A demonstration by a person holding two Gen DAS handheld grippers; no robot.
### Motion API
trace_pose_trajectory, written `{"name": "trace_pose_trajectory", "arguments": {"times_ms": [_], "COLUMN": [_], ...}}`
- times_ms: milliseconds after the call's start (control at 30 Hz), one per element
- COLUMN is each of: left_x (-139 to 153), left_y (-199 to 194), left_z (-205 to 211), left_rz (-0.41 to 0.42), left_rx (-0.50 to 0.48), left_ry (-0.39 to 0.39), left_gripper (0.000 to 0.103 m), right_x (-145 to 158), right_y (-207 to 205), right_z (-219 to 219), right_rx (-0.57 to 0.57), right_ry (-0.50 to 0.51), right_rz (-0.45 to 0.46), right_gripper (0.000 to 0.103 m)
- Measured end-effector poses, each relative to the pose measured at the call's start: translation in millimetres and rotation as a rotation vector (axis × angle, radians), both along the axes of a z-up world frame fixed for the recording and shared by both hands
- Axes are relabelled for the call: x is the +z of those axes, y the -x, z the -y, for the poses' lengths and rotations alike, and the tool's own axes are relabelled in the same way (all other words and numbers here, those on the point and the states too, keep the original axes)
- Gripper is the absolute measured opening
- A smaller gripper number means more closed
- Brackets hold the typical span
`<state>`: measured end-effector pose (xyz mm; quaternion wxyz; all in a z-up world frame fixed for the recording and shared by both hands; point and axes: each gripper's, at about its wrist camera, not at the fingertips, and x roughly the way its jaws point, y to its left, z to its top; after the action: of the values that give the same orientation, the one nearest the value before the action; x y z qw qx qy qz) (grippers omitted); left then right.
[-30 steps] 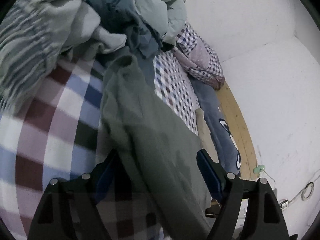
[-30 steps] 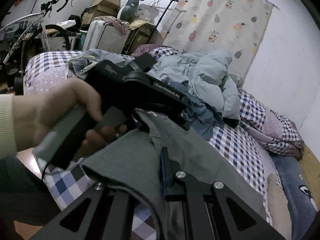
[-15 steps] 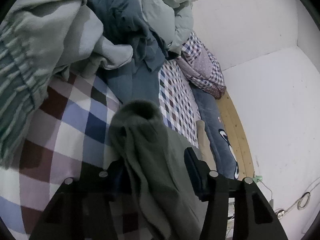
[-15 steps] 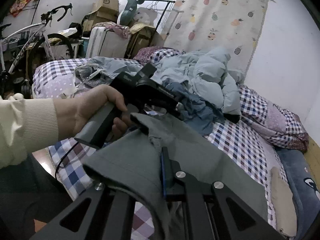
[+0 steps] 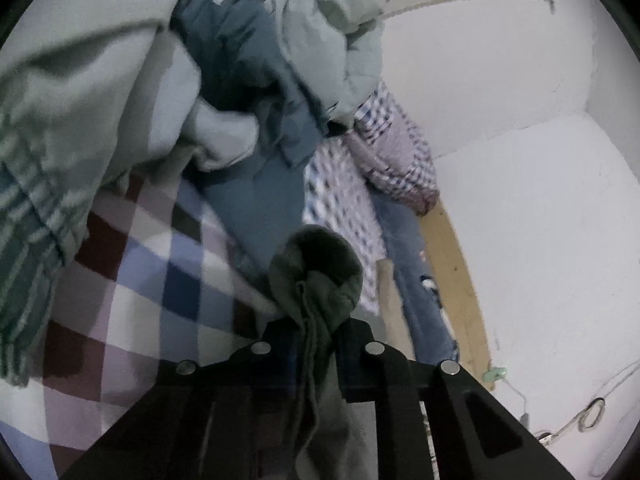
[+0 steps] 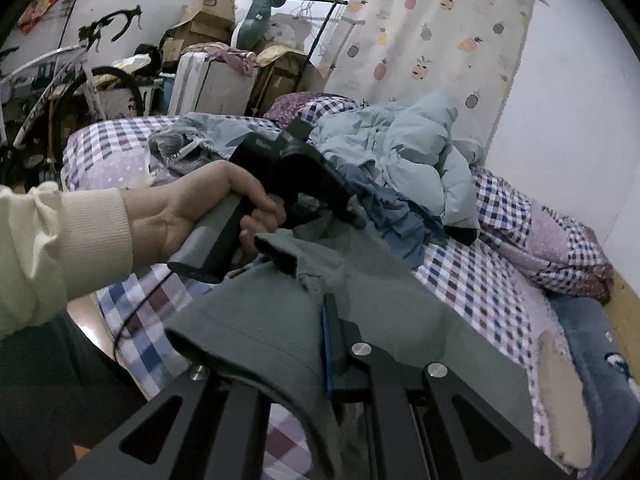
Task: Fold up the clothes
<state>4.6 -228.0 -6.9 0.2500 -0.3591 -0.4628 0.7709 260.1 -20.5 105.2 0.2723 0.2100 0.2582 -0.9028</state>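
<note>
Grasp step: left gripper (image 5: 316, 328) pinches a bunched edge of the grey-green garment (image 6: 360, 300) and right gripper (image 6: 320, 344) clamps its hem, cloth draped between over the checked bed (image 6: 472, 276); next likely spreading it flat.

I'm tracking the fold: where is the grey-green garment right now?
The grey-green garment is held over the checked bed, pinched by the left gripper and the right gripper.

A bed with a checked sheet (image 6: 472, 276) was set against a white wall (image 6: 576, 92), where a fruit-patterned curtain (image 6: 436, 44) was hung. At the far left, cardboard boxes (image 6: 208, 12) were stacked beside a bicycle (image 6: 72, 76).
</note>
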Motion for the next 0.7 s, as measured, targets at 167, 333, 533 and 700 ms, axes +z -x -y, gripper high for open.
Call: {"name": "trace_pose_trajectory", "arguments": {"times_ms": [167,333,533,700], "left_x": [26.8,55.6,67.2,67.4], "left_y": [-14.1,-34.5,-49.3,-41.2], "left_z": [19.9,49.8,77.2,58.2], "left_rz": [-0.087,-0.155,-0.179,-0.151], "left_rx": [0.033,0.053,0.103,0.084], "left_ry": [-0.051,-0.112,-0.107,-0.055], "left_gripper": [0.011,0.011,0.011,0.011], "right_x": [2.5,23.2,20.2,10.6], "right_y": [-11.4,-32.1,-37.7,-28.5], "right_z": [18.1,33.3,45.9,35.5], "right_rx": [0.045,0.103,0.087,0.0], "right_ry": [0.023,0.102,0.206,0.305], "right_rz": [0.019,0.023,0.067,0.138], "right_gripper": [0.003,0.003,0.003,0.003]}}
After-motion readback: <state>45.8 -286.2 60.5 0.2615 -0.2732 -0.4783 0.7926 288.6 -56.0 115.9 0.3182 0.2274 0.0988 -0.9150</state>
